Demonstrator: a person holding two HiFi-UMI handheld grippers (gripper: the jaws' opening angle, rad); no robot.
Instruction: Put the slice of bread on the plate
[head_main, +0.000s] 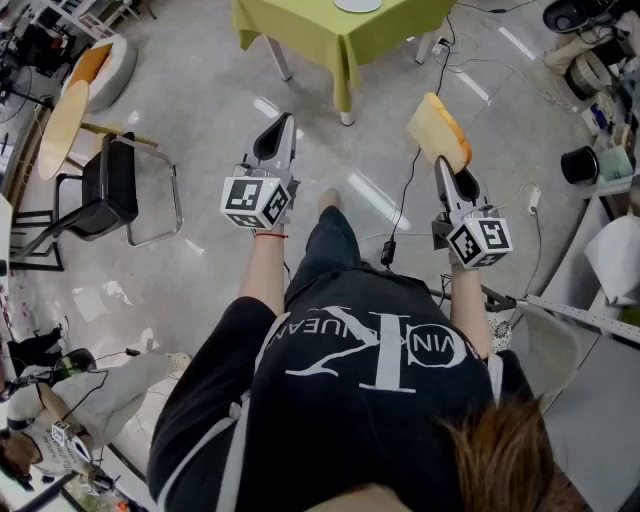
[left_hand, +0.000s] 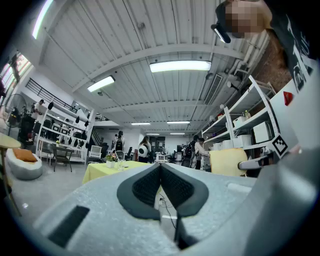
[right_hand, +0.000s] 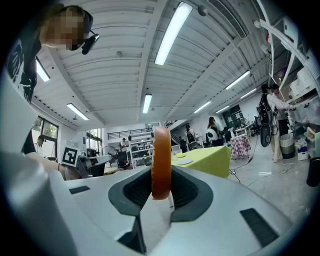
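Observation:
My right gripper (head_main: 447, 166) is shut on a slice of bread (head_main: 438, 130), tan with an orange-brown crust, held out level in front of me. In the right gripper view the slice (right_hand: 161, 162) stands edge-on between the dark pads (right_hand: 135, 187). A white plate (head_main: 357, 5) lies on the green-clothed table (head_main: 340, 35) ahead; it also shows as the plate (right_hand: 184, 161) far beyond the bread. My left gripper (head_main: 282, 128) is held out level on the left, shut with nothing in it; its pads (left_hand: 145, 187) meet. The left gripper view catches the bread (left_hand: 227, 162) off to the right.
A black metal chair (head_main: 110, 185) and a round wooden top (head_main: 62, 130) stand at left, with a cushion (head_main: 100, 65) behind. Cables (head_main: 405, 200) run over the grey floor. Shelves and clutter (head_main: 600, 150) line the right side. People stand far off in the hall.

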